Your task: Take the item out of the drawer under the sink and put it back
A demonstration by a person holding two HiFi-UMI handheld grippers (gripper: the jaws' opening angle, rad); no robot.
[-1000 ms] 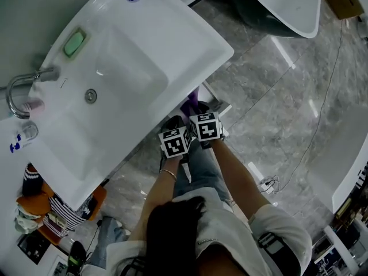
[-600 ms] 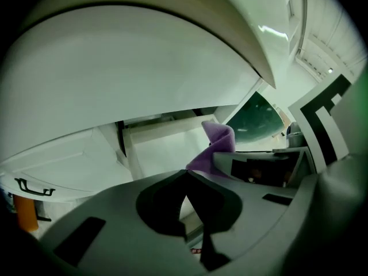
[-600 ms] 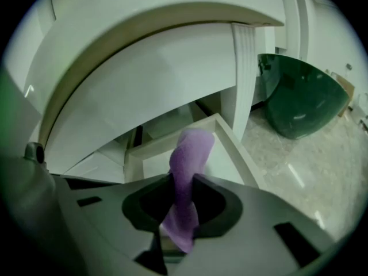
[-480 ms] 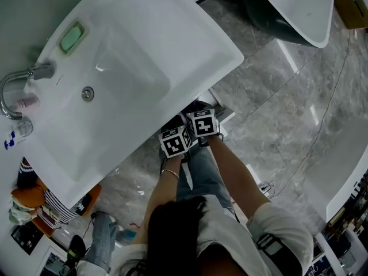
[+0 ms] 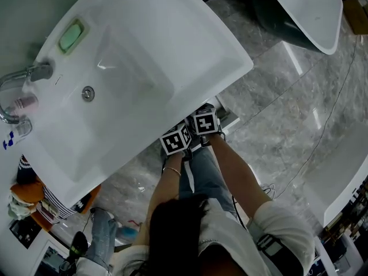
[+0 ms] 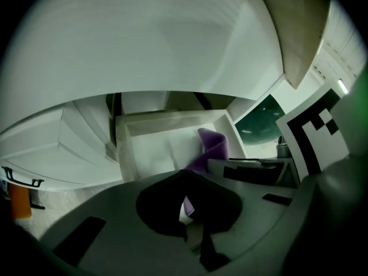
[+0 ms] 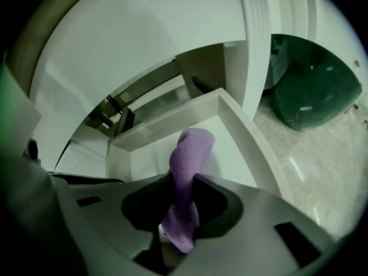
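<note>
Grey marble floor (image 5: 276, 96) spreads round a white washbasin (image 5: 190, 33), and beneath its front edge the white drawer (image 7: 241, 131) stands pulled out with its inside bare. The right gripper (image 7: 178, 211) has its jaws partly closed on a purple cloth (image 7: 192, 148), gripped about mid-length: the upper end stands up past the jaws and the tail droops below them, over the drawer's open box and seemingly not yet resting on its bottom. Just beside it, the left gripper (image 6: 185, 203) has its jaws drawn nearly together. A sliver of purple shows in the slit between them, but whether they pinch the cloth or it merely hangs behind them cannot be told. The step in hand looks like putting the item back. To do it well, bring the right gripper down inside the drawer walls, away from the near rim and the right-hand side, until the tail lies on the drawer bottom, and only then spread the jaws. Released higher up, the limp cloth could drape over the rim and jam the drawer when it closes. If the left gripper does have hold, it should let go at the same time, so the cloth is not dragged out again.
</note>
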